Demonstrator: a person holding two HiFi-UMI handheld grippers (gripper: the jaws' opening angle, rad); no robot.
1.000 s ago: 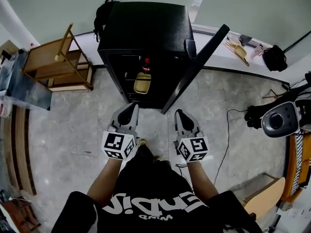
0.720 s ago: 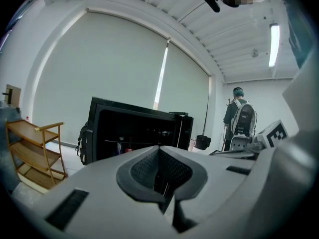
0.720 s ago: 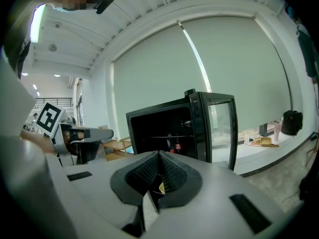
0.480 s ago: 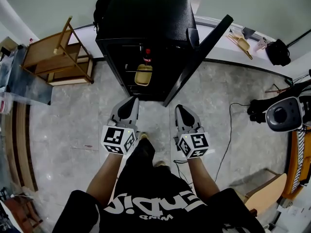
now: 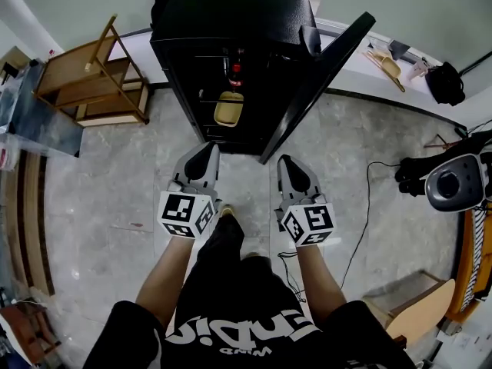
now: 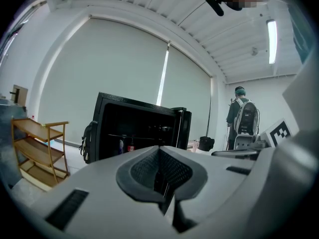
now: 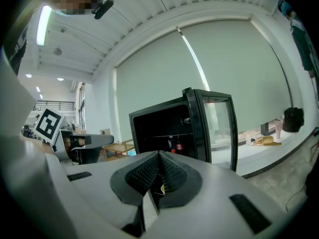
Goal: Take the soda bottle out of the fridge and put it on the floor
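The grey marbled tile floor spreads beneath and around both hand-held grippers. Ahead of them stands a tall black fridge. Its glass-fronted door is swung wide open, ahead and to the right of the right hand-held gripper. A light wooden shelf rack sits on the floor ahead and well to the left of the left hand-held gripper, and it leans at a tilt beside the fridge. A black backpack hangs against the fridge's far left corner.

The two hand-held grippers are side by side at about the same height, just apart from each other, with their tips pointing at the open fridge and short of its threshold. Each carries a white cube with black square markers at the wrist end. The left hand-held gripper's jaws are pressed together with nothing between them, and the right hand-held gripper's jaws also meet at the tip, empty.

A yellow plastic container rests on a lower wire shelf straight ahead, between the two hand-held grippers' lines. The dark soda bottle with a red label stands upright on the shelf above and behind that container, inside the fridge, well beyond both tips. A thin black cable trails over the floor to the right of the right hand-held gripper.
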